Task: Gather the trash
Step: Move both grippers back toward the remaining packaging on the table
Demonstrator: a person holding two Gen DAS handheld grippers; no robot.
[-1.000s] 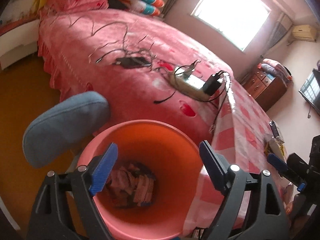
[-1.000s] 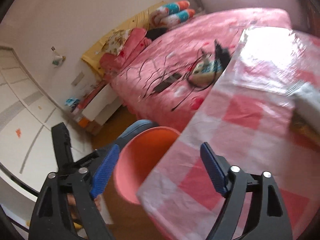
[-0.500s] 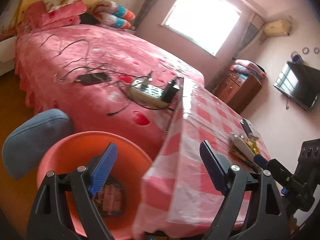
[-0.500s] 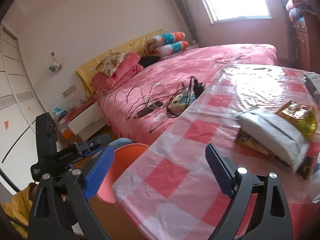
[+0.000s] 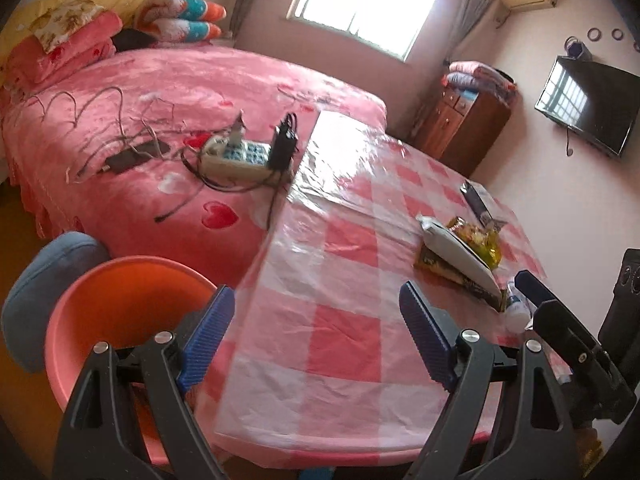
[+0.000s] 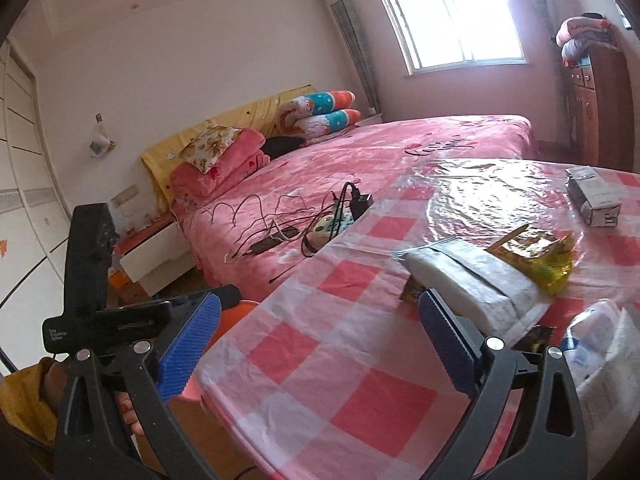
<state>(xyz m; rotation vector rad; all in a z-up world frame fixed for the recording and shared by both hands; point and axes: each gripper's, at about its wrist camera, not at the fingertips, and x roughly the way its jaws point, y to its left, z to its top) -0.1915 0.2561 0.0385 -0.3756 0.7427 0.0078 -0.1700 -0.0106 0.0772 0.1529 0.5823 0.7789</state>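
Observation:
An orange-pink bin (image 5: pixel 120 312) stands on the floor at the near left corner of the table (image 5: pixel 340 280), which has a pink checked cloth. My left gripper (image 5: pixel 314 294) hangs open over that corner, with nothing between its pads. On the table's right side lie a white packet (image 5: pixel 456 252), a yellow snack wrapper (image 5: pixel 476 236), a plastic bottle (image 5: pixel 516 308) and a small box (image 5: pixel 476 200). My right gripper (image 6: pixel 320 296) hovers over the cloth with its jaws opening and nothing between them. The white packet (image 6: pixel 468 276) lies just beyond its right finger.
A pink bed (image 5: pixel 180 92) borders the table's far left edge, with a power strip (image 5: pixel 240 156) and loose cables on it. A blue padded seat (image 5: pixel 44 292) sits left of the bin. A wooden dresser (image 5: pixel 468 120) and a wall TV (image 5: pixel 588 108) stand behind.
The left gripper has moved right from over the bin to the table corner. The right view has swung from the bin's side onto the tabletop trash, and its jaws have widened.

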